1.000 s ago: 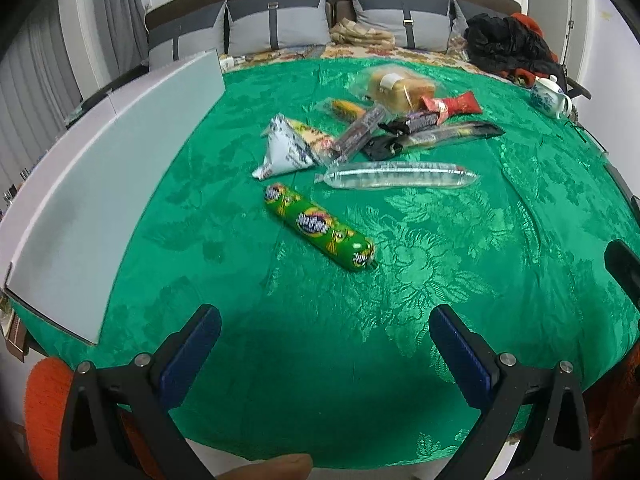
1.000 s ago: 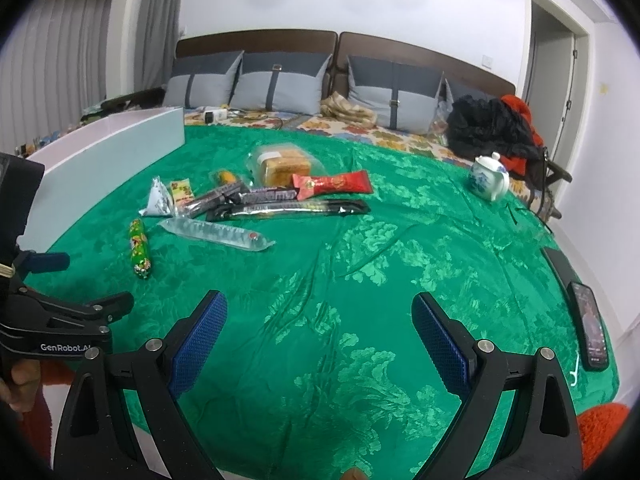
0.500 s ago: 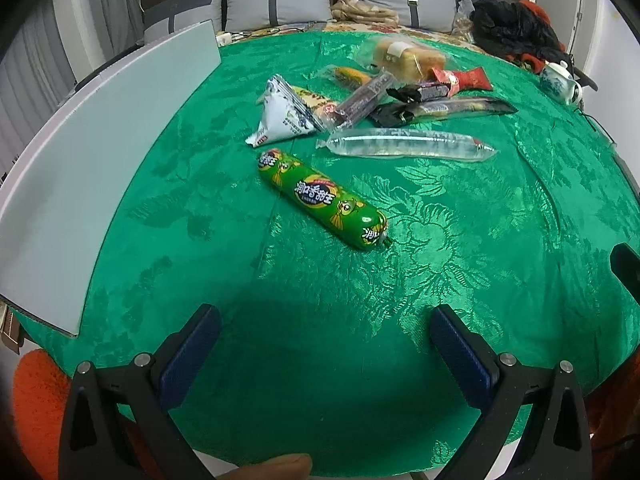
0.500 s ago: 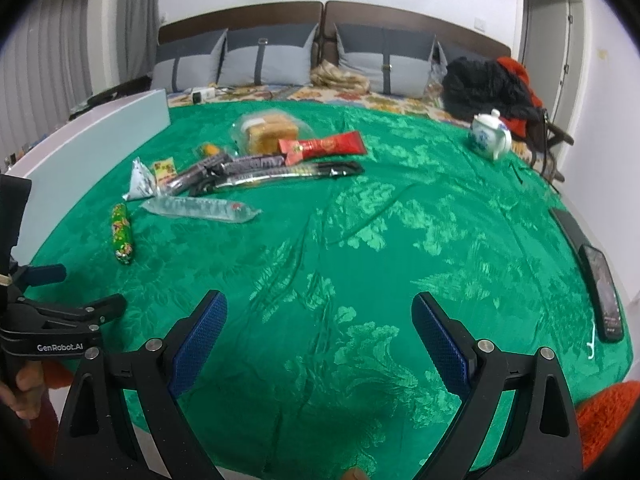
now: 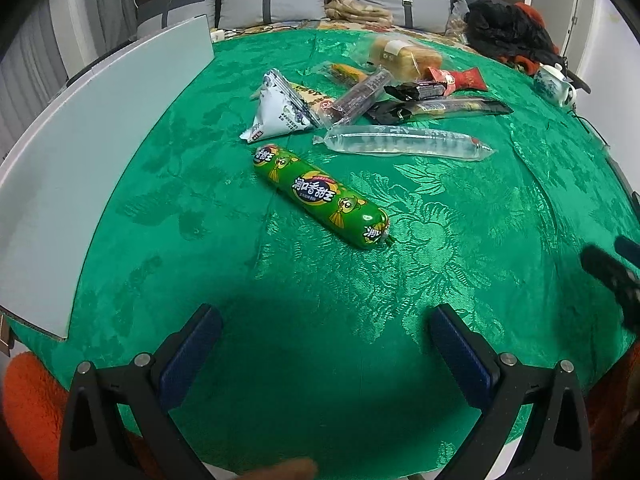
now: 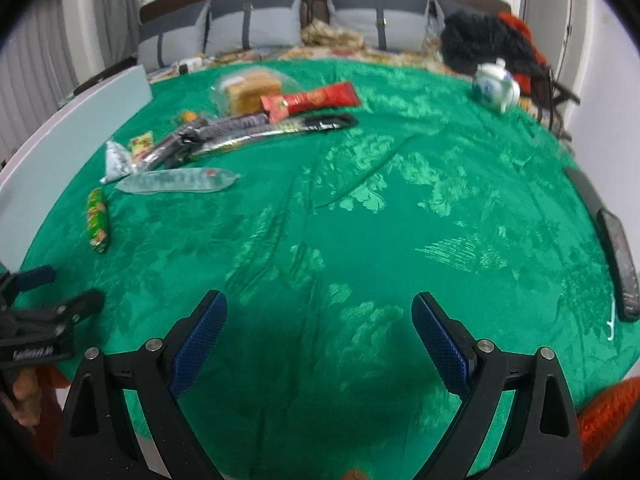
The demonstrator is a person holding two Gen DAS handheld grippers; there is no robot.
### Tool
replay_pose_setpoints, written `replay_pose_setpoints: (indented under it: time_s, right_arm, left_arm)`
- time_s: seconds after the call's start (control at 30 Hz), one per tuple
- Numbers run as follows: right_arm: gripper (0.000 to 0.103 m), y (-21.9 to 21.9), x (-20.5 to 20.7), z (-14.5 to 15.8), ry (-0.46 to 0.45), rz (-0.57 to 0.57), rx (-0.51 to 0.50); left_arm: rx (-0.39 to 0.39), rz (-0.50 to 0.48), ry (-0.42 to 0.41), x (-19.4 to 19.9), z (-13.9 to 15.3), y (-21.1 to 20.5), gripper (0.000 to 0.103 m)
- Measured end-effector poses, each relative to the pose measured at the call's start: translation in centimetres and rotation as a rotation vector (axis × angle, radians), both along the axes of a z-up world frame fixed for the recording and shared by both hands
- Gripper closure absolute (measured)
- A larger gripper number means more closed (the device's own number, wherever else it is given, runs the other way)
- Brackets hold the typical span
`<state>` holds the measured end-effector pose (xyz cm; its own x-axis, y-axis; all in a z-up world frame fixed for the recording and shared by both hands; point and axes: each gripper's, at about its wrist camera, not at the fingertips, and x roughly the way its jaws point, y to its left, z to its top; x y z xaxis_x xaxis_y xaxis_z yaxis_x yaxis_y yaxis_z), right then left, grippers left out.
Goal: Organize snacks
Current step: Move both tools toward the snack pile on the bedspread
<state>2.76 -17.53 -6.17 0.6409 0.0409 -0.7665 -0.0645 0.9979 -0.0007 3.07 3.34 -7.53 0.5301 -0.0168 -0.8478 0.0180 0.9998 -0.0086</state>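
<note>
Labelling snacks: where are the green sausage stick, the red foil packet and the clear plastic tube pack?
green sausage stick [image 5: 320, 196], left wrist view, printed middle.
red foil packet [image 6: 310, 101], right wrist view, centre.
clear plastic tube pack [image 5: 400, 144], left wrist view, mid-length.

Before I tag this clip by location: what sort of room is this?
Probably a home living or dining room: a round table under a green tablecloth, a cushioned bench with grey pillows, and a teapot.

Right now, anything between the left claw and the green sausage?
Nothing: in the left wrist view only bare green cloth lies between the open left claw and the sausage.
</note>
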Motion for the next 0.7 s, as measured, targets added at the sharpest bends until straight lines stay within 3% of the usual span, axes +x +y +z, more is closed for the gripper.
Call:
replay_pose_setpoints:
  time_s: [0.23,0.33,0.47,0.5,0.63,0.7]
  right_arm:
    - [0.006,-3.2,5.4,-1.6,0.065,-0.028,-0.002]
    - [0.006,-4.1,6.1,-1.7,0.056,-0.035,-0.011]
    - [0.006,-4.1,5.5,-1.9,0.015,-0.020,-0.009]
    - [0.006,-4.1,5.5,-1.8,0.015,-0.021,-0.011]
    - [0.006,-4.0,5.6,-1.8,0.015,-0.022,-0.010]
    - [0.006,-4.0,5.7,-1.7,0.015,-0.022,-0.009]
  left_arm:
    - [-0.002,-0.035,0.001,0.0,0.0,0.4,0.000]
    - [-0.018,-0.039,0.069,0.3,0.4,1.2,0.000]
    - [-0.253,0.080,0.095,1.2,1.7,4.6,0.000]
    - [-0.279,0.115,0.090,1.9,2.0,5.2,0.000]
    - [-0.242,0.138,0.088,5.3,2.4,4.5,0.002]
    - [-0.180,0.140,0.086,6.9,2.0,3.5,0.002]
